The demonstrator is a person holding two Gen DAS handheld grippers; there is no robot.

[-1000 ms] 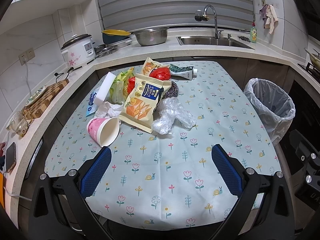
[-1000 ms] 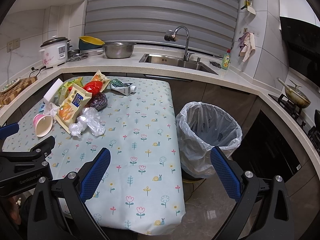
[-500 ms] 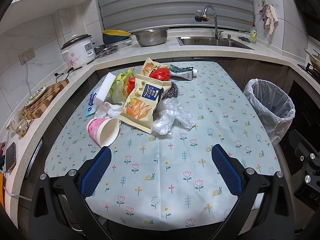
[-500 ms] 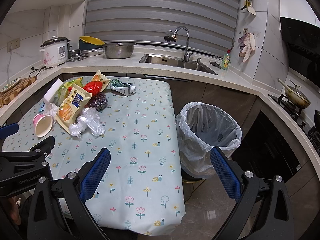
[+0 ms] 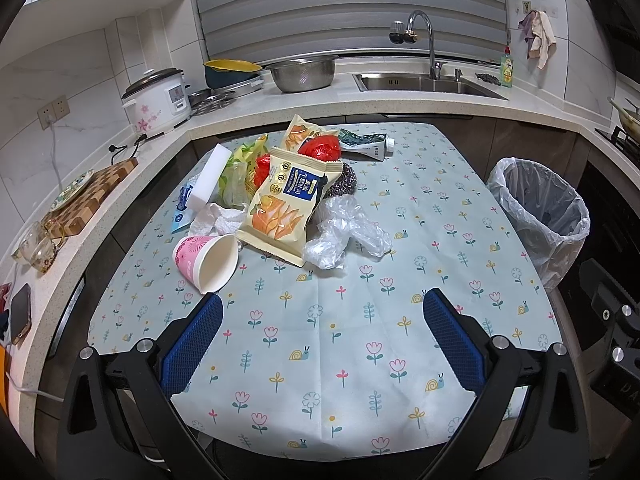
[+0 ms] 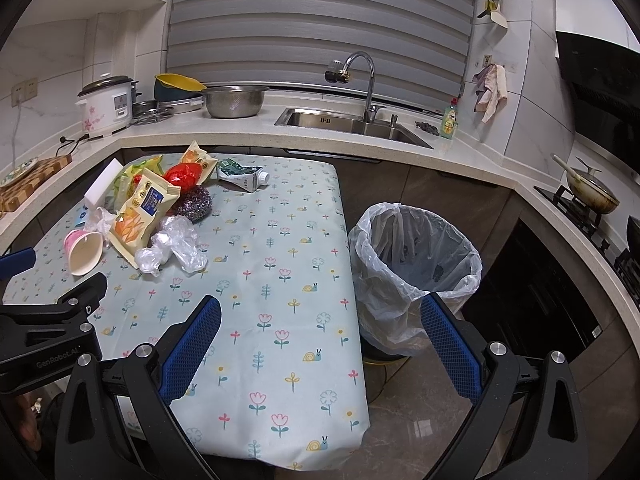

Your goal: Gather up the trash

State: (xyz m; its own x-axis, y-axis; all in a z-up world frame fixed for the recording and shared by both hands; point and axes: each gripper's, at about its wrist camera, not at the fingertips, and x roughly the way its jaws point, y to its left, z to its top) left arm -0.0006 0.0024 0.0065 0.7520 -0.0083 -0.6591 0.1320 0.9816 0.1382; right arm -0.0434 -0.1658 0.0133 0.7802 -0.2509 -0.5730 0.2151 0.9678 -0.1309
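A heap of trash lies on the far left part of the flowered table [image 5: 340,340]: a tipped pink paper cup [image 5: 206,262], a yellow snack bag [image 5: 286,208], crumpled clear plastic [image 5: 344,236], a red wrapper [image 5: 320,148], a steel scourer [image 5: 344,180], a flattened carton [image 5: 366,144] and a white box [image 5: 212,178]. A bin lined with a clear bag [image 6: 414,264] stands on the floor right of the table. My left gripper [image 5: 322,312] hovers open over the table's near end. My right gripper [image 6: 320,316] hovers open near the table's right edge.
A counter wraps around behind with a rice cooker [image 5: 158,98], a steel bowl [image 5: 302,74], a sink and tap [image 5: 424,80] and a chopping board [image 5: 90,192]. A phone [image 5: 20,314] lies at the left. A stove with a pan [image 6: 590,196] is on the right.
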